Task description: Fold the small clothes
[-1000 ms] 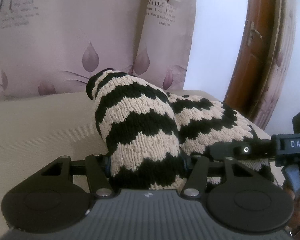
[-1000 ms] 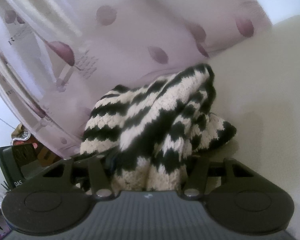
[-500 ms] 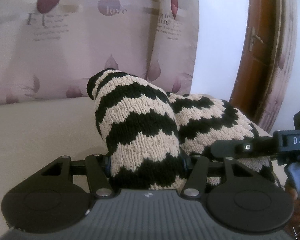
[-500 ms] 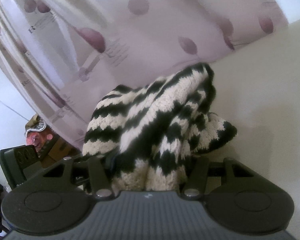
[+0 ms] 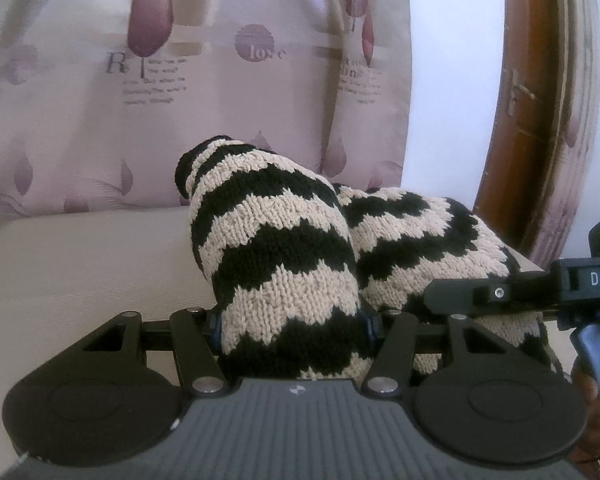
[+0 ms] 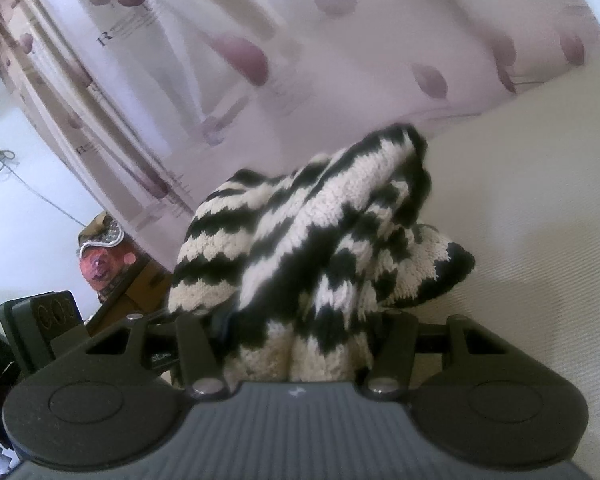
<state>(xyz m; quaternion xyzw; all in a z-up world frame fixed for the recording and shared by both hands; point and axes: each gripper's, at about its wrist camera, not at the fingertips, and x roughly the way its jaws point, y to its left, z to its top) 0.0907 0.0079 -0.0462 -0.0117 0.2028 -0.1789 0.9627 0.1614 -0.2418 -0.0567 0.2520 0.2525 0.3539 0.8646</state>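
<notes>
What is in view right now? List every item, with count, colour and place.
knitted garment: one, black and cream zigzag stripes, bunched above the surface, gripped at two spots
surface: one, cream, under the garment
curtain: one, pale pink with mauve leaf prints and lettering, behind the surface
door frame: one, brown wood, far right in the left wrist view
cardboard box: one, brown, left in the right wrist view
left gripper: one, black, shut on the garment
right gripper: one, black, shut on the garment
</notes>
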